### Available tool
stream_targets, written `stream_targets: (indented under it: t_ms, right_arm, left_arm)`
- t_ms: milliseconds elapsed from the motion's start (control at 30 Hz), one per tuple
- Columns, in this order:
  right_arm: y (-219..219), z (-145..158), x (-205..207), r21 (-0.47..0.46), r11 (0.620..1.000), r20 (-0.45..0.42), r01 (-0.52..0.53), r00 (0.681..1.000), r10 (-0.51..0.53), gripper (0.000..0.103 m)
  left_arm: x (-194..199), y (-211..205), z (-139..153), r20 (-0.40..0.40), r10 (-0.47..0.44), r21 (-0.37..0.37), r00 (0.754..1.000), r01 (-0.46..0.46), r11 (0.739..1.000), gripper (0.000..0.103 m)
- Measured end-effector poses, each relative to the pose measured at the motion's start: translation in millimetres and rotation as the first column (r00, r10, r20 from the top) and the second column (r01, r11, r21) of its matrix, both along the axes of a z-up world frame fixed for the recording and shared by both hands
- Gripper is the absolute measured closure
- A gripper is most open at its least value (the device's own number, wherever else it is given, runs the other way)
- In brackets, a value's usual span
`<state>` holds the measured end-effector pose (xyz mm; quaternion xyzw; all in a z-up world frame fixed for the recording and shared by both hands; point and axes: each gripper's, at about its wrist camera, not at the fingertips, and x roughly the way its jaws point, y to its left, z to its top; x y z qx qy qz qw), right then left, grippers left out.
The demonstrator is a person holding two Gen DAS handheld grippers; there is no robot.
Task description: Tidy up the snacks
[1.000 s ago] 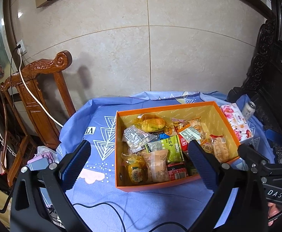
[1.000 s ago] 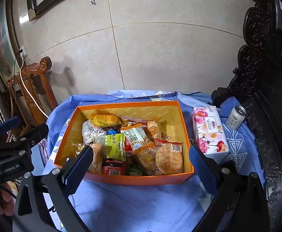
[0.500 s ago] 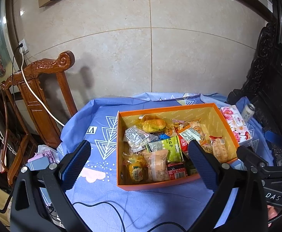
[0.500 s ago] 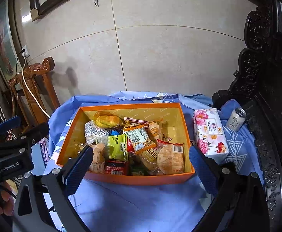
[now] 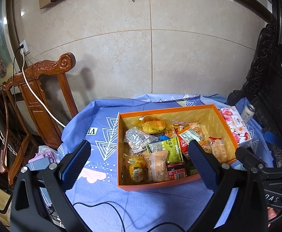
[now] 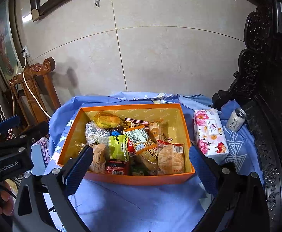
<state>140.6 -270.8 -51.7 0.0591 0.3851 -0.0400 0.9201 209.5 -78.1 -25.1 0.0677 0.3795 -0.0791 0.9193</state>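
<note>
An orange box (image 5: 158,185) (image 6: 141,179) full of wrapped snacks sits on a blue tablecloth. Inside lie a green packet (image 5: 168,148) (image 6: 116,147), a yellow bun (image 5: 153,125) (image 6: 107,120), a round cracker pack (image 6: 171,159) and several others. My left gripper (image 5: 139,156) is open and empty, held above the table in front of the box's left half. My right gripper (image 6: 141,158) is open and empty, in front of the box. The left gripper's body (image 6: 11,152) shows at the left in the right wrist view.
A floral tissue pack (image 6: 209,133) (image 5: 235,123) and a drink can (image 6: 235,118) (image 5: 247,113) stand right of the box. A carved wooden chair (image 5: 44,98) is at the left, dark carved furniture (image 6: 266,96) at the right. A black cable (image 5: 106,208) lies on the cloth.
Both grippers have pulled back and risen slightly, so the box sits a little lower and farther in both views. Nothing was picked up or moved.
</note>
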Motion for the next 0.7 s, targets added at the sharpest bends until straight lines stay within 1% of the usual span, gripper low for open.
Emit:
stream_targets:
  t_ms: [700]
  right_arm:
    - [0.5,2.2,-0.3,0.001,1.000,0.001,-0.003,1.000,0.003,0.003]
  left_arm:
    - [-0.6,-0.3,0.5,0.002,0.001,0.001,1.000,-0.001,1.000,0.004]
